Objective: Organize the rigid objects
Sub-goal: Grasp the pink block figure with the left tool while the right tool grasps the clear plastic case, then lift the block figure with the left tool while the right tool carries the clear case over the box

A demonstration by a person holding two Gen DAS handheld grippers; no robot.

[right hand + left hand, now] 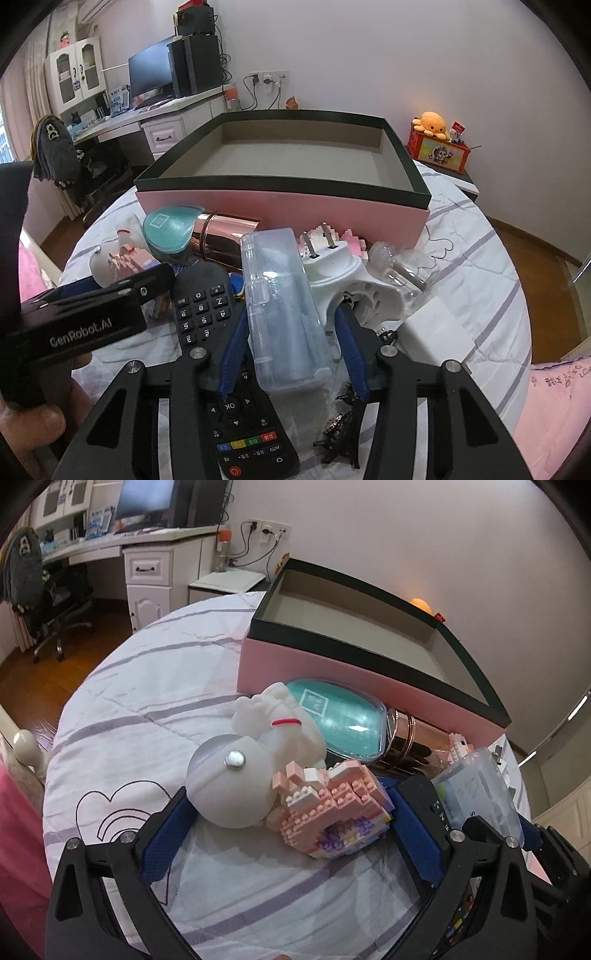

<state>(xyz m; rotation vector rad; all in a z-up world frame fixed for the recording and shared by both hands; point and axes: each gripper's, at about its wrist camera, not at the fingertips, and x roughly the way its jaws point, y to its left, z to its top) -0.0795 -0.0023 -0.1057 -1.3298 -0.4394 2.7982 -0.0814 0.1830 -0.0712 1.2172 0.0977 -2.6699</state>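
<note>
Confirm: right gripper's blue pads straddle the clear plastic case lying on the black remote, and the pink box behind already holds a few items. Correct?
One error: the pink box with the dark rim is empty; the right wrist view shows only its bare grey floor. The rest holds: the right gripper has its blue pads either side of the clear plastic case, which lies on the black remote.

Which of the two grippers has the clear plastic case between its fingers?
The right gripper: the clear plastic case lies between its fingers. The left gripper stands open around toys.
</note>
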